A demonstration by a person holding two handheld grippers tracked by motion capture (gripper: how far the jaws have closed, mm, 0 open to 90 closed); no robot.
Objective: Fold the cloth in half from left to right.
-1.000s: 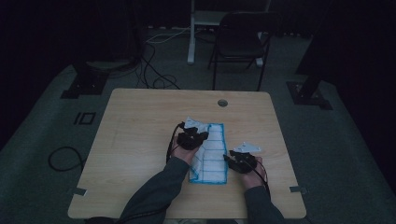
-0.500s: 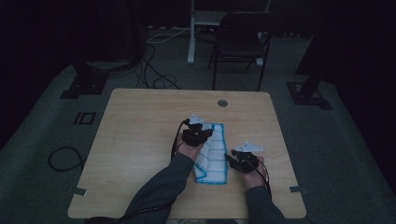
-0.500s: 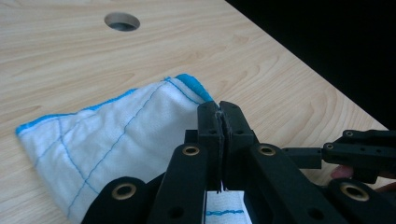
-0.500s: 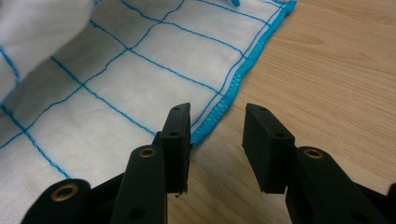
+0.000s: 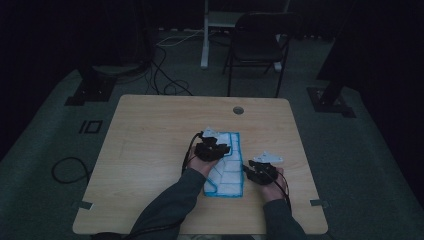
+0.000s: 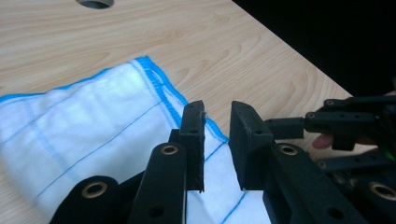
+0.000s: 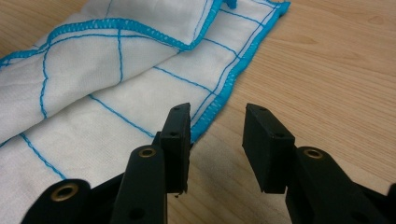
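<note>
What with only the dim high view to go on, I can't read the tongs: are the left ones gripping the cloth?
Observer: No. The left tongs have just been opening; their jaws stand apart above the white cloth, nothing pinched between them.
Operator: And the right ones?
Observer: The right tongs are open too, one jaw by the cloth's blue hem, bare table in the gap.
Operator: Is the cloth flat there?
Observer: No, an upper layer lies folded over the lower one.
</note>
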